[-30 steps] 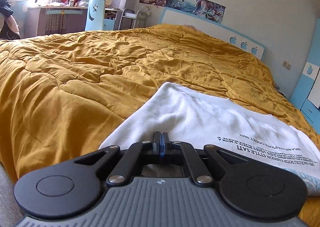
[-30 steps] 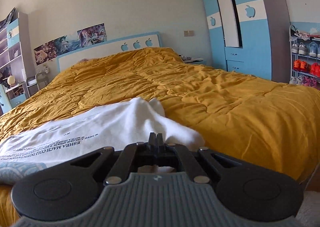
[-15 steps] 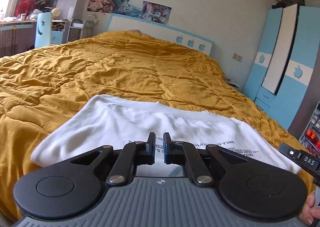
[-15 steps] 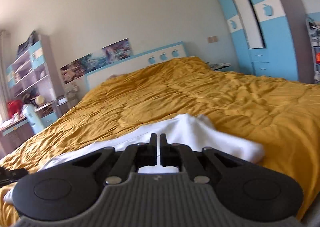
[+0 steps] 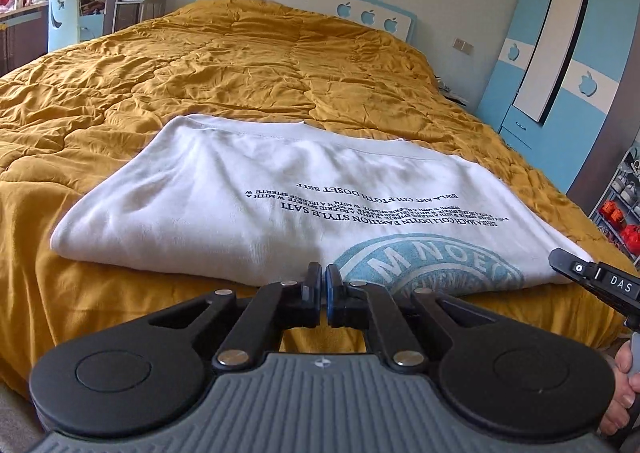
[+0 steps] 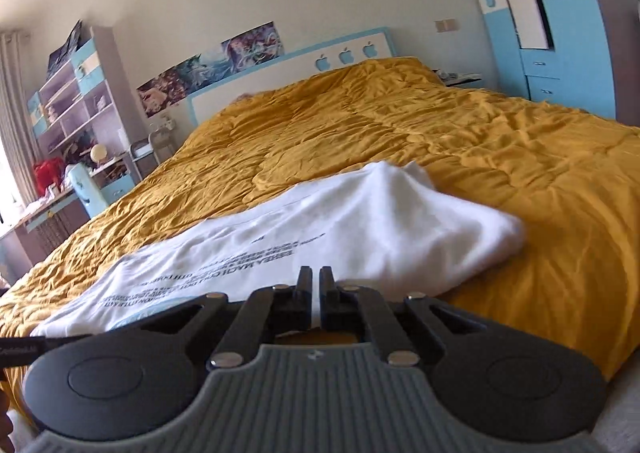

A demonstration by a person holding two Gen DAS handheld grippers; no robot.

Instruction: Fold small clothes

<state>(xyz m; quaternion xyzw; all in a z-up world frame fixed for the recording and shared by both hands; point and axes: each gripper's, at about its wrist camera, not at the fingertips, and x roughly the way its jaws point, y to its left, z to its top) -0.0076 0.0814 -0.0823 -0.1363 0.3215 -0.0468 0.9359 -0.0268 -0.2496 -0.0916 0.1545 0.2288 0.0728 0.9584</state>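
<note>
A white shirt (image 5: 256, 205) lies folded on a mustard quilt (image 5: 240, 65) covering the bed, filling the middle of the left wrist view; its black lettering reads upside down, and a blue round print at its near edge is partly hidden behind the left claw (image 5: 323, 285). That claw sits at lower centre, its tips a narrow slit apart with nothing between them, just short of the shirt's near fold, not touching it as far as can be seen. The figure for its opening has crept up, but the last change is too small to call a movement. At the right edge, part of the other tool bearing "DAS" juts in, cut off by the frame, with fingers (image 5: 624, 381) wrapped on its handle below. In the right wrist view the shirt (image 6: 360, 229) is soft with blur, the text unreadable, its right end bunched into a hump. The right claw (image 6: 315, 285) at lower centre is pressed nearly together, empty, over the shirt's near edge; whether it touches cloth cannot be told. A dark strip at the lower left edge is cut off.
</note>
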